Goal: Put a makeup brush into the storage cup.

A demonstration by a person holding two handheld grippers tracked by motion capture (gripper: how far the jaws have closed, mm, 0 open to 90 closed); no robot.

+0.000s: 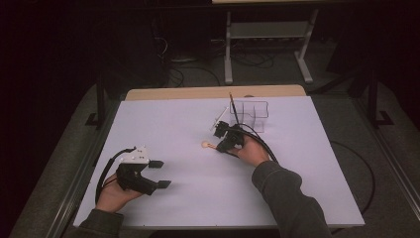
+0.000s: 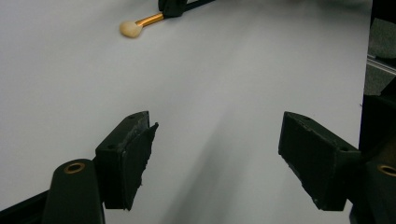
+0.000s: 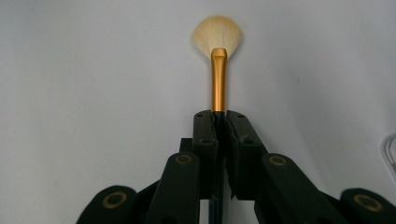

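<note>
The right gripper [image 3: 219, 122] has its jaws clamped together on the handle of a small fan brush [image 3: 218, 70], with no gap to be seen between the pads apart from the thin handle itself. The gold ferrule runs straight out ahead of the jaw tips, and the pale fan of bristles spreads at its far end, lying on or just above the white table [image 3: 84, 70]. In the high view the same gripper [image 1: 221, 145] sits near the table's middle, the bristles [image 1: 205, 145] just beyond its tips, and a clear plastic organiser [image 1: 250, 115] stands close behind it. The left gripper [image 2: 215, 149] has its jaws spread wide with nothing between them, only bare table surface. From its jaws the brush head [image 2: 130, 29] lies far ahead and off to the left, well apart from them.
</note>
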